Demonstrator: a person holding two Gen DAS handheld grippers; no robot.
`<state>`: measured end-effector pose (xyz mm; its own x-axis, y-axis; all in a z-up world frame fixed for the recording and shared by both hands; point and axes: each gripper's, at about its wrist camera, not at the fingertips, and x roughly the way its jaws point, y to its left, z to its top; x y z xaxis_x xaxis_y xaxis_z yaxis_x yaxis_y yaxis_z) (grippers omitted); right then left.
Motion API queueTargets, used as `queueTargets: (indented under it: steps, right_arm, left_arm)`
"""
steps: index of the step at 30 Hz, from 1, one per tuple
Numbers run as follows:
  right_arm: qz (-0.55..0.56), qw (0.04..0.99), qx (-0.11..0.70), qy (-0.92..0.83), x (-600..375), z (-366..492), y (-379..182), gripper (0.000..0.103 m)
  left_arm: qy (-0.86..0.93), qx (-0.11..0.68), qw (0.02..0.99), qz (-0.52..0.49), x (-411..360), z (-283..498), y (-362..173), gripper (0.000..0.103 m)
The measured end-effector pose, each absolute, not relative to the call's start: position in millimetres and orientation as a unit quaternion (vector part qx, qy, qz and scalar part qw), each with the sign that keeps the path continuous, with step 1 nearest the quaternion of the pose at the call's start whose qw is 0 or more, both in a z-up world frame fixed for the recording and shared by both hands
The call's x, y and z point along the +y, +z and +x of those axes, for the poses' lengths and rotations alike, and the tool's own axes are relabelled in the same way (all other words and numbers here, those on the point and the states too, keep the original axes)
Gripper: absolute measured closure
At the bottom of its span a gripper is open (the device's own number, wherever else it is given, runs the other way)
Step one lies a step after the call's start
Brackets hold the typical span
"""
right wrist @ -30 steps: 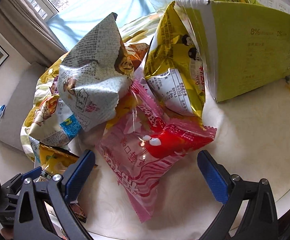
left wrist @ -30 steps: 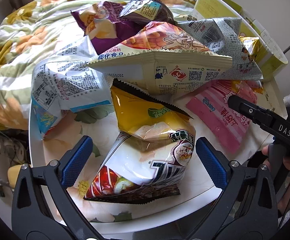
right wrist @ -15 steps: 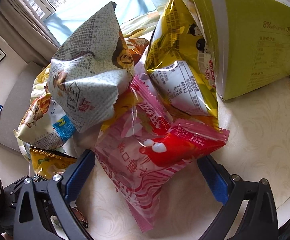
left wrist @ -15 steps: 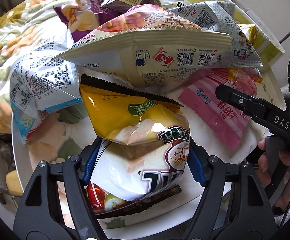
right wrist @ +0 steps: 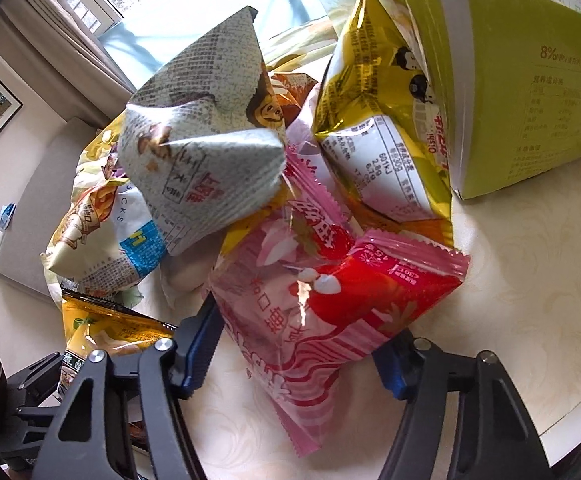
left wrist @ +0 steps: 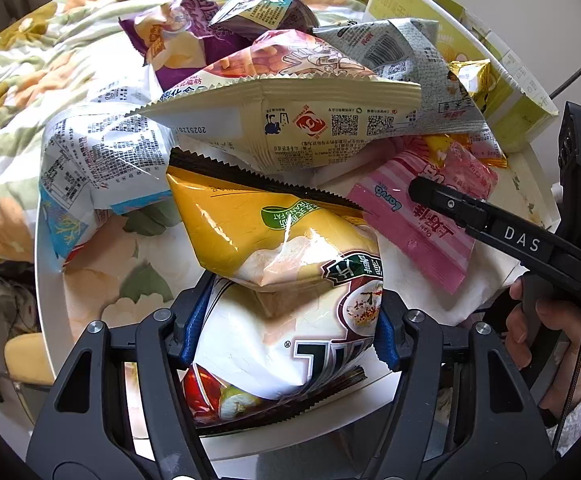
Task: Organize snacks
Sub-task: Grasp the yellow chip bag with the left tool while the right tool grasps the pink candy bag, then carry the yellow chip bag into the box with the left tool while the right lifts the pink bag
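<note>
Both grippers have just been closing. Left gripper (left wrist: 286, 334), spread wide a second ago, now pinches the yellow-and-white chip bag (left wrist: 282, 280), blue pads pressed into both its sides, near the front edge of the round table (left wrist: 530, 184). Right gripper (right wrist: 298, 354) has likewise clamped onto the pink-and-red packet (right wrist: 322, 304), which lies on the tabletop among the piled snacks.

Containers: one green carton (right wrist: 530, 80), lying on its side with its open end toward the pile. A gold packet (right wrist: 386, 132) sits partly in its mouth and sticks out onto the table. What lies deeper inside cannot be made out.

Obscured: a grey newsprint-pattern bag (right wrist: 206, 148) overlaps the pink-and-red packet's far end. A cream bag (left wrist: 290, 120) covers the packets under it. A person's hand (left wrist: 538, 340) on the right gripper's handle is cut off at the left view's edge.
</note>
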<state>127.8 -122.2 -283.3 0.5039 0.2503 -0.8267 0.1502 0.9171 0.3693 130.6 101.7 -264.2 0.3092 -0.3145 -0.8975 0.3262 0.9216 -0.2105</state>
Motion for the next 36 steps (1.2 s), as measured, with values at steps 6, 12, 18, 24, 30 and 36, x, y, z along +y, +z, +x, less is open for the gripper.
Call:
queueTargets:
  steps: [6,12,18,24,30,36]
  right_arm:
    - [0.199,0.842,0.501,0.022,-119,114,-271,0.046]
    - [0.204,0.839,0.505,0.019,-123,92,-251,0.046]
    - [0.206,0.842,0.498,0.004,-137,66,-223,0.046]
    - [0.188,0.865,0.464,-0.014,-156,45,-178,0.046]
    - [0.166,0.889,0.426,-0.02,-186,48,-131,0.046]
    - [0.144,0.906,0.398,-0.008,-229,72,-100,0.046]
  left_arm:
    - [-0.2,0.55,0.811,0.007,103,127,-248,0.041]
    - [-0.211,0.543,0.813,0.007,102,117,-220,0.041]
    - [-0.247,0.515,0.821,0.021,83,104,-184,0.041]
    - [-0.282,0.481,0.83,0.026,53,105,-149,0.041]
    - [-0.292,0.446,0.845,0.032,10,121,-116,0.041]
    - [-0.273,0.417,0.866,0.038,-44,152,-89,0.041]
